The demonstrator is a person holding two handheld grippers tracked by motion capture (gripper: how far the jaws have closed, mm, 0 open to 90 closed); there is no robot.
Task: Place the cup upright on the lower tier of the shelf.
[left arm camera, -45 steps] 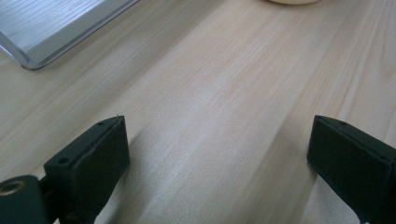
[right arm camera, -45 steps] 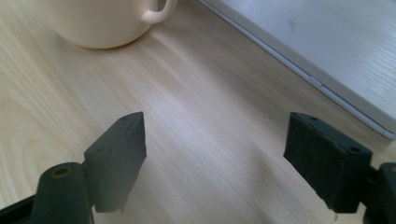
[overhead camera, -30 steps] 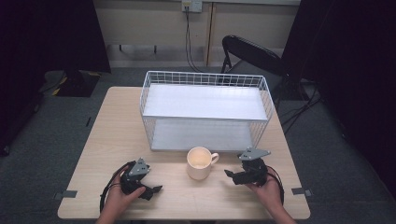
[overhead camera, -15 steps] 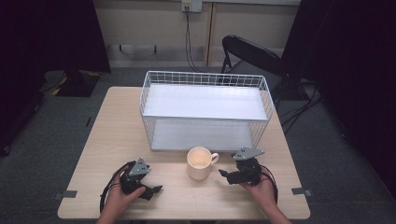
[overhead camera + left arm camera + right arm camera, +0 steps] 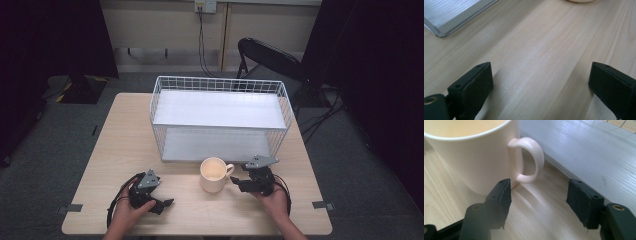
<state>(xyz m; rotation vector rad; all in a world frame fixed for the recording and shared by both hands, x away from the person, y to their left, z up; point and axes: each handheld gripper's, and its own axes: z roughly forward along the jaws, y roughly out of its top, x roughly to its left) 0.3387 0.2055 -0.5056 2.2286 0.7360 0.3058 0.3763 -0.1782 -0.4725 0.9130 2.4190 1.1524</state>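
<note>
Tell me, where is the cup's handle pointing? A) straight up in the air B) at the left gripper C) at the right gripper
C: in the high view the handle of the cup sticks out toward the right gripper, and in the right gripper view it sits just ahead of that gripper's open jaws, untouched.

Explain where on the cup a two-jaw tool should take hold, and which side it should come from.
Probably the handle. The cup stands upright with its handle toward the right tool, whose jaws, just closing, stand either side of the loop without touching it. Coming in level from the cup's right suits best, since the loop is thin enough to sit between the jaws, while the body looks wider than their gap.
</note>
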